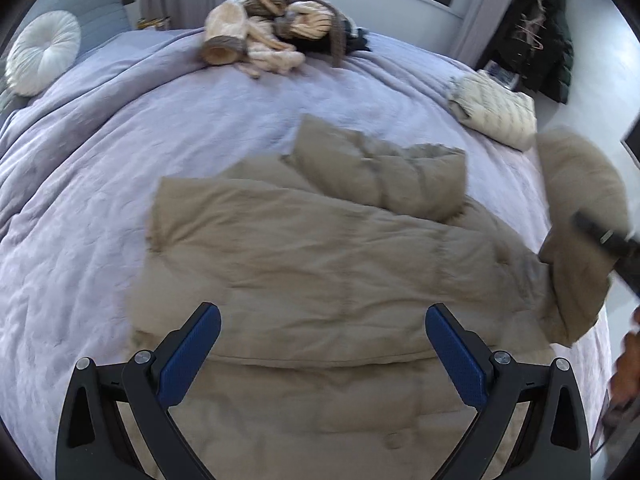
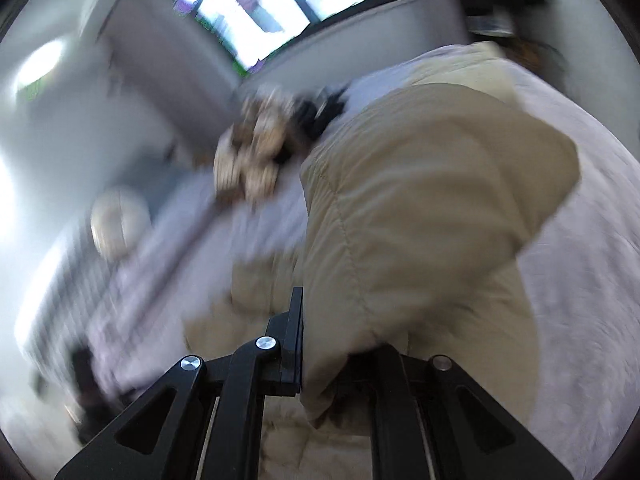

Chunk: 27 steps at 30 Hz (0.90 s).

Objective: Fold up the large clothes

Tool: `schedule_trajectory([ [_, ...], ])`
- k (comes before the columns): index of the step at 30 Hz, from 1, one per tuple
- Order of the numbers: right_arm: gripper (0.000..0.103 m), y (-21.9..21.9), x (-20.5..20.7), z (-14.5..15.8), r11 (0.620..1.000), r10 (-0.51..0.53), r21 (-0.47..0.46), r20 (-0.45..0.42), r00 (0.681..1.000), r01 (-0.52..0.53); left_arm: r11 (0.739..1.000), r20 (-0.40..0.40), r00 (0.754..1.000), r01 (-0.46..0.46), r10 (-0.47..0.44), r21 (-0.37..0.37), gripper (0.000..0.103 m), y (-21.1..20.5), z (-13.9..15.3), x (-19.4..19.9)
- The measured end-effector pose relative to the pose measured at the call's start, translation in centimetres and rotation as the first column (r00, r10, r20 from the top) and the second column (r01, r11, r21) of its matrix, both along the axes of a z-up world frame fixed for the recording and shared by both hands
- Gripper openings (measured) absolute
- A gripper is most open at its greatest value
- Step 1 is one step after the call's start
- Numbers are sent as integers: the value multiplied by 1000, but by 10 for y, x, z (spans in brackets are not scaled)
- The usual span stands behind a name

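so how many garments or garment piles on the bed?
3: beige puffer jacket nearest, cream quilted folded garment at the right edge, tangled clothes heap at the far side. The heap's contents can't be counted.

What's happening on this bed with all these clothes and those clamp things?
A person is folding a beige puffer jacket spread on the lavender bed, using a hand-held gripper in each hand. The right gripper is shut on a part of the jacket, apparently the hood, and holds it lifted at the jacket's right side. The left gripper hovers open above the jacket's near part, holding nothing. A folded cream garment lies near the bed's right edge, and a heap of unfolded clothes sits at the far side.
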State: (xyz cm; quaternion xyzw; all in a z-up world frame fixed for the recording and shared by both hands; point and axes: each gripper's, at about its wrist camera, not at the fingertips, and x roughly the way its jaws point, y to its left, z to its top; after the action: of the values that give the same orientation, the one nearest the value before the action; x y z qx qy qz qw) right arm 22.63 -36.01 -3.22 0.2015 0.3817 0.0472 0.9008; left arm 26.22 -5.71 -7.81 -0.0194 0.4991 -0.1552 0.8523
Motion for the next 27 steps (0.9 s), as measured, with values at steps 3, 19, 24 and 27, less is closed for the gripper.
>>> schedule_trajectory([
  [3, 11, 50, 16, -38, 995, 58, -76, -100, 993, -65, 1000, 4, 1000, -11, 11, 7, 102, 18, -5, 4],
  [19, 75, 80, -14, -60, 976, -20, -214, -200, 980, -24, 988, -30, 995, -97, 94, -119, 102, 69, -19, 19],
  [24, 50, 21, -10, -62, 966, -177, 157, -173, 969, 205, 980, -64, 997, -52, 40, -193, 102, 61, -23, 27],
  [27, 35, 30, 7, -59, 971, -141, 177, -135, 981, 164, 963, -91, 996, -33, 9, -267, 102, 58, -22, 31],
])
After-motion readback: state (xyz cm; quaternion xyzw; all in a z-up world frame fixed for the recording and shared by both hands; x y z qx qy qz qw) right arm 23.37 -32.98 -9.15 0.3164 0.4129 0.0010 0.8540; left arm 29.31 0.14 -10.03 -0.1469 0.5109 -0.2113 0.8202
